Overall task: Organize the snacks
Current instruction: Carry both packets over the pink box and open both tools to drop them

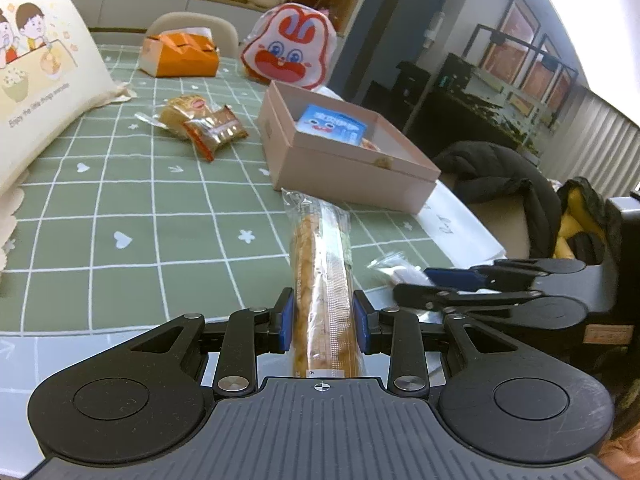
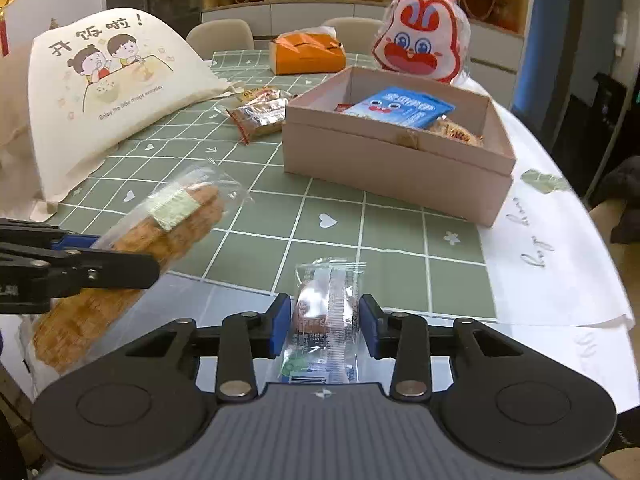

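Two tools each pinch a snack above the bench: left tool grips a long wrapped biscuit stick, right tool a small clear packet. Pink box ahead holds a blue packet.

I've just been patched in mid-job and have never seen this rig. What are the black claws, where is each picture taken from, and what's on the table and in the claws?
No robot arm here: a person holds a two-finger claw in each hand, each with a camera looking along its fingers. The left camera shows the left gripper clamped on a long wrapped pastry. The right camera shows the right gripper with a small wrapped cake between its fingers; whether it pinches is unclear. On the green checked tablecloth sit an open pink box already holding snacks, two loose snack packets, an orange box, a rabbit-face bag and a cream cloth bag.
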`<state>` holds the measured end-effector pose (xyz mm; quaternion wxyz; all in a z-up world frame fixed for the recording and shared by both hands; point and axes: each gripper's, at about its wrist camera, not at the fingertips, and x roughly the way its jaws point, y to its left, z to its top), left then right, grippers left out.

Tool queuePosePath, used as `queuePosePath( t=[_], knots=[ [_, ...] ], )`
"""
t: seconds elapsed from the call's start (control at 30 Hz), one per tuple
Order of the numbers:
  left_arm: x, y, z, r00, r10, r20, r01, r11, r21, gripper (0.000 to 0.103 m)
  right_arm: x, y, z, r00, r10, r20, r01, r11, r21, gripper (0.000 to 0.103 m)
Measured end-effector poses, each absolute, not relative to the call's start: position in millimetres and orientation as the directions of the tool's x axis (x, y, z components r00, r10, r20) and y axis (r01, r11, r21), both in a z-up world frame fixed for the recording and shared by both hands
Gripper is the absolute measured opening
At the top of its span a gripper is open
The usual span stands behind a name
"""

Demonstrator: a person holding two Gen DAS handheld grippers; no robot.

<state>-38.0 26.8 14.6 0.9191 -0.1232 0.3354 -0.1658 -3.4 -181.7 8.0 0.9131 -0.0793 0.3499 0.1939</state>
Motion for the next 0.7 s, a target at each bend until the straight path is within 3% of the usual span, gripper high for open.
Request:
queuePosePath(
  t=[0.1, 0.37, 0.53, 0.7],
  knots=[
    [-35.6, 27.4, 41.8, 0.747, -0.428, -0.509, 0.266, 0.894, -0.361, 0.034, -9.7, -194.3, 38.4, 0.721, 0.318, -0.616, -0.398, 0.917, 0.007, 0.036],
    [31.9, 4.9, 164.9, 0.839, -0.488, -0.239, 0.418, 0.861, -0.291, 0.035, 16.7, -235.4, 195.8, 0.885, 0.317, -0.340, -0.333, 0.943, 0.011, 0.036],
    [111.9, -13.5, 177.2, 0.824, -0.509, -0.250, 0.409, 0.838, -0.360, 0.035, 73.0, -248.1, 238.2, 0.913, 0.253, -0.320, -0.265, 0.964, 0.006, 0.036],
    [206.4, -27.6, 125.0, 0.736, -0.539, -0.410, 0.332, 0.815, -0.475, 0.036, 134.2, -252.9, 223.4, 0.897, 0.251, -0.365, -0.258, 0.966, 0.031, 0.036]
  ],
)
